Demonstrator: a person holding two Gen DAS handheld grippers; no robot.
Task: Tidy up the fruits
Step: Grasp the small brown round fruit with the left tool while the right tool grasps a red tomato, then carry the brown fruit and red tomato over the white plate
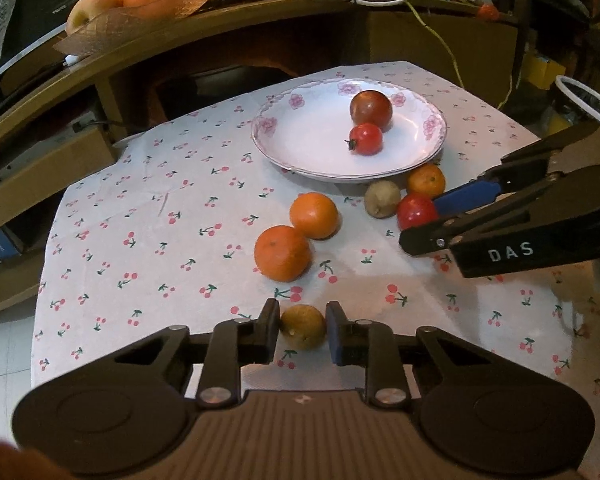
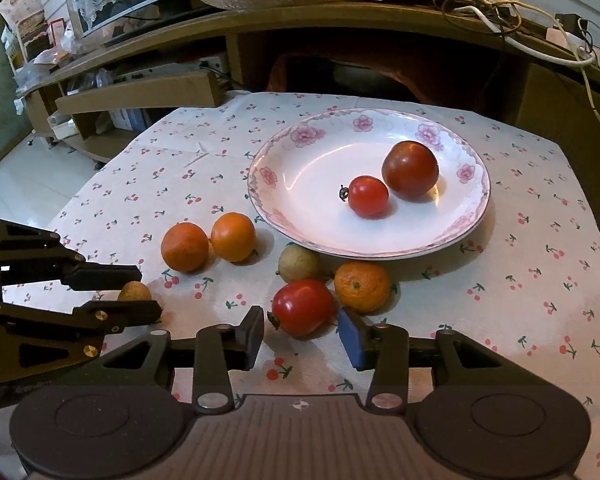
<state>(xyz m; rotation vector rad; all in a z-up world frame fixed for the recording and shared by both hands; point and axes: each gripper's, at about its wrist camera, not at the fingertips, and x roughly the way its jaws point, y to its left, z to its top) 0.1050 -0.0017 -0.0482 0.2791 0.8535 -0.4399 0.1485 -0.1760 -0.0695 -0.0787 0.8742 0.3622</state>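
Your left gripper clenched the brown fruit for the plate; right fingers released, straddling the tomato.

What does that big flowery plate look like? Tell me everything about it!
The plate is round, white and glossy, like china, with pink flowers around a wavy rim. It sits flat on the cherry tablecloth, far side. Inside lie a dark red tomato and a smaller red tomato, touching. Neither gripper touches the plate.

White letters "DAS" on the right hand-held gripper, side of its black body.
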